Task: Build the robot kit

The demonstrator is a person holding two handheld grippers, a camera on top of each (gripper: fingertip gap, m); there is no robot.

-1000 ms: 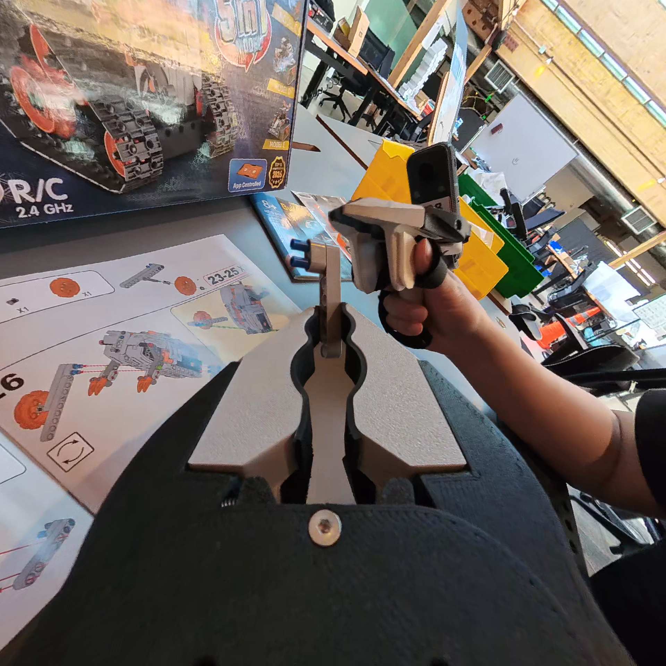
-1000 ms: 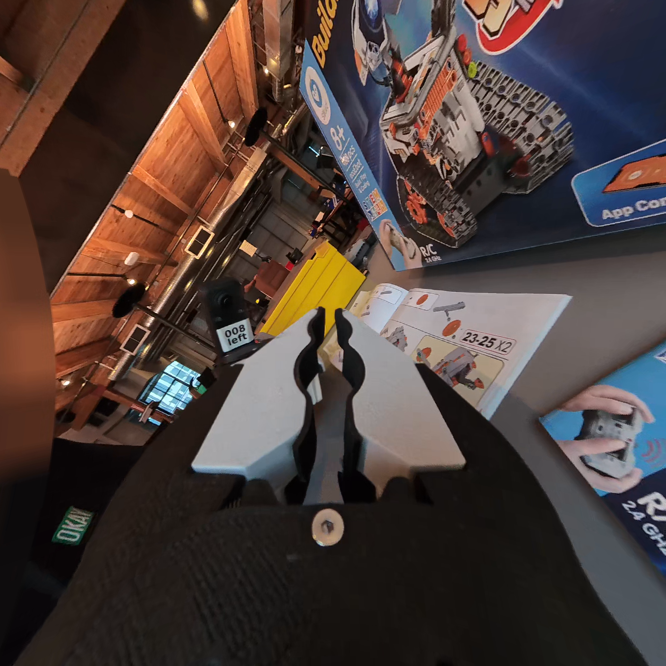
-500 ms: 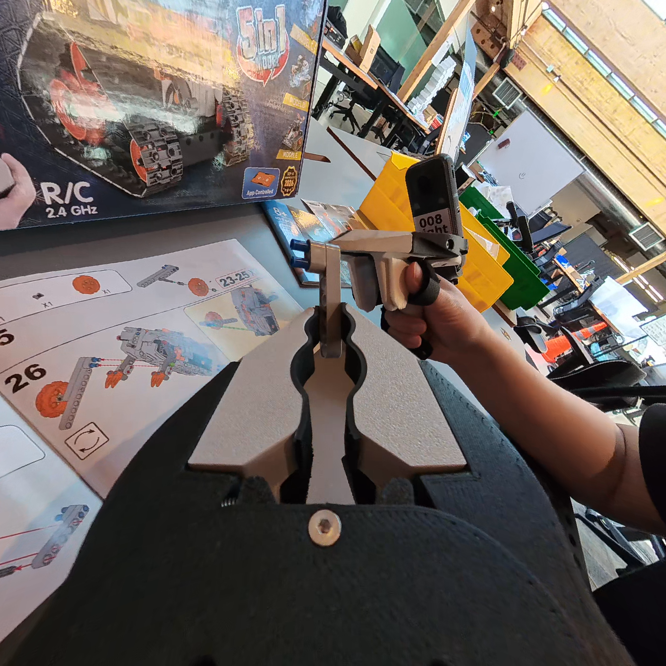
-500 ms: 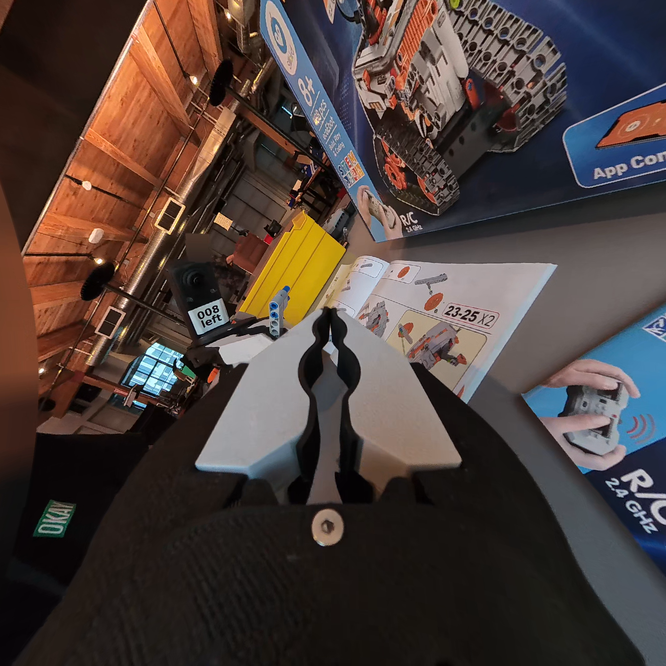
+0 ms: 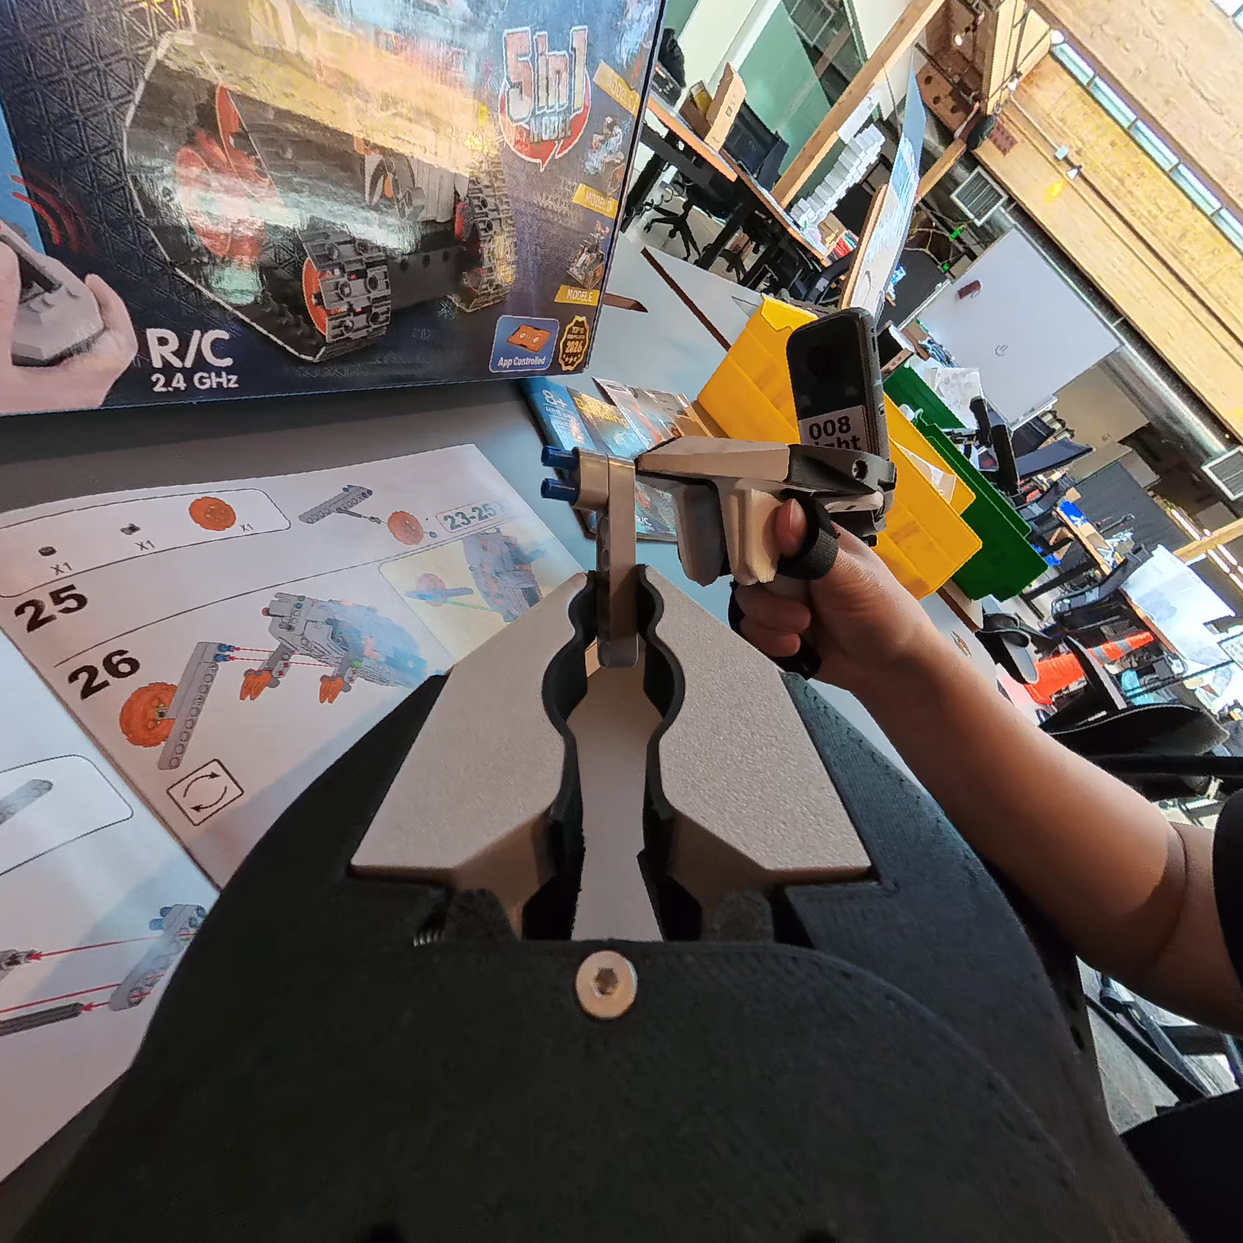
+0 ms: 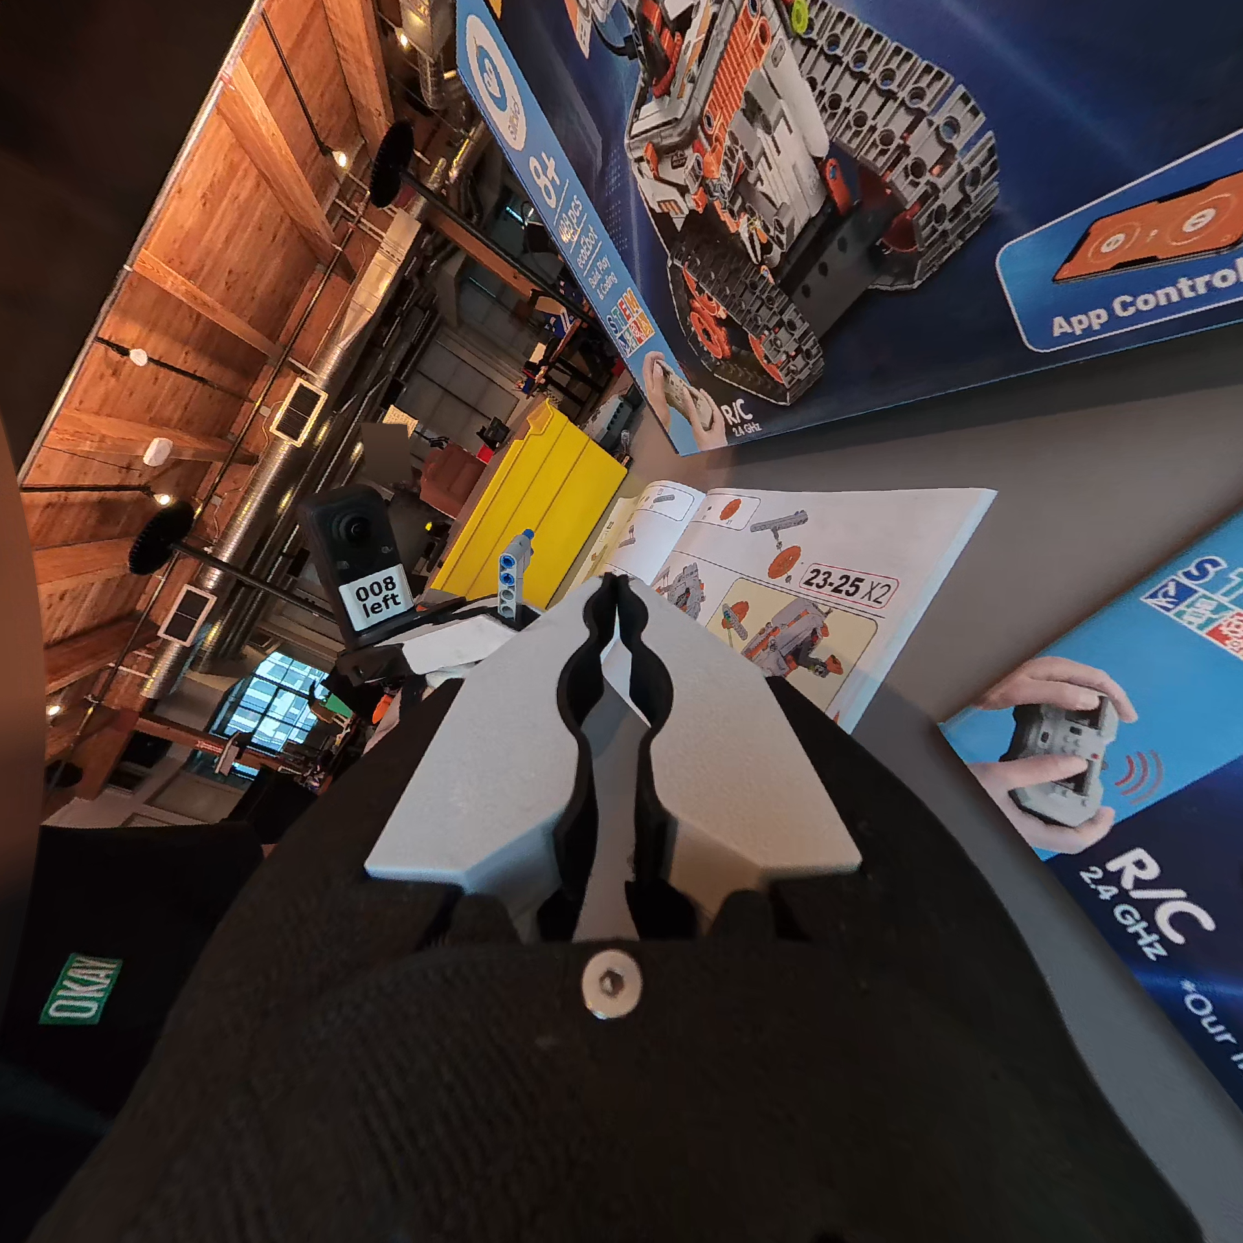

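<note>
Left gripper (image 5: 615, 605) clamps grey beam (image 5: 617, 572) with blue pins (image 5: 558, 474); right gripper (image 6: 615, 585), jaws closed and empty, touches beam's top.

right gripper (image 6: 615, 592) jaws closed, drawn back from grey beam (image 5: 617, 572)

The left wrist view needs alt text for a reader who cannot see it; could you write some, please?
The left gripper is shut on a grey beam with two blue pins, whose top the right gripper's tips meet. An open instruction booklet lies on the table below.
</note>
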